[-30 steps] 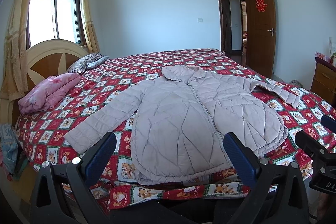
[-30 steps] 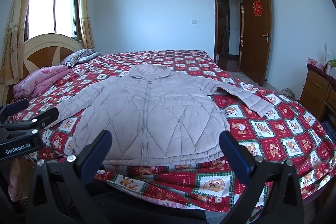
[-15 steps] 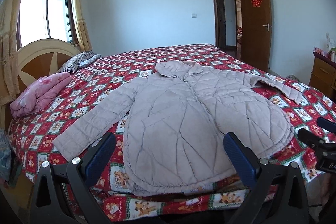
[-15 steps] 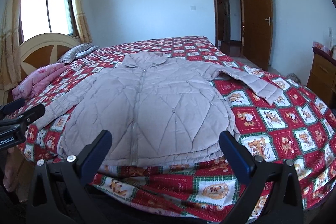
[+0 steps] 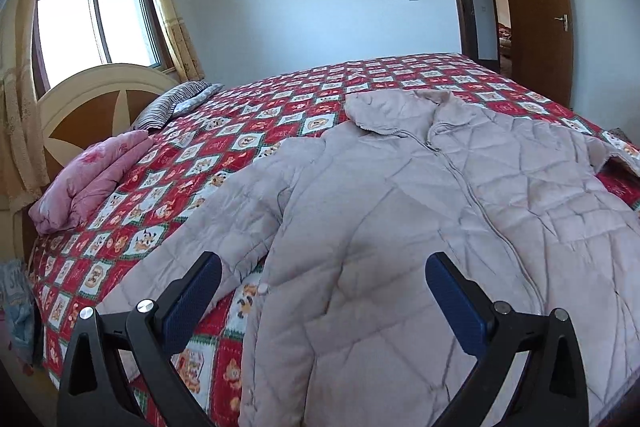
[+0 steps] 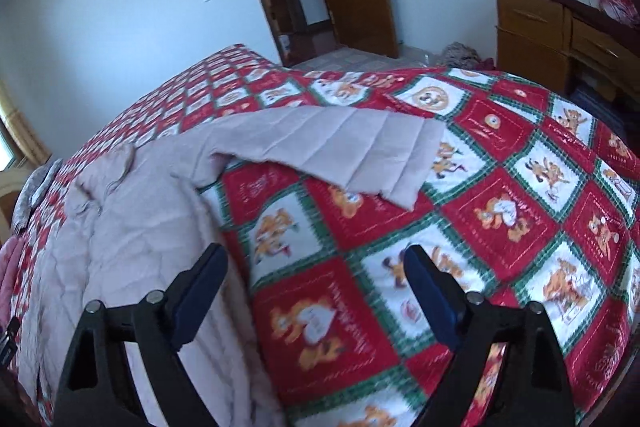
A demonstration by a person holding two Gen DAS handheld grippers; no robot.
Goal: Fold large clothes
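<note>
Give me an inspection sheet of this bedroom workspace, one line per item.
Surface: bed under a red patterned quilt.
Job's things: jacket spread flat, zipped, sleeve out sideways.
Clutter: pink bedding and striped pillow by the headboard.
Tongs: left tongs open over the jacket; right tongs closing, nothing between them.
Cables: nothing seen.
Surroundings: window, open door, dresser.

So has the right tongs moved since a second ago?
Yes. The right tongs swung rightward off the jacket toward its sleeve, nearer the dresser; jaws closing, empty.
</note>
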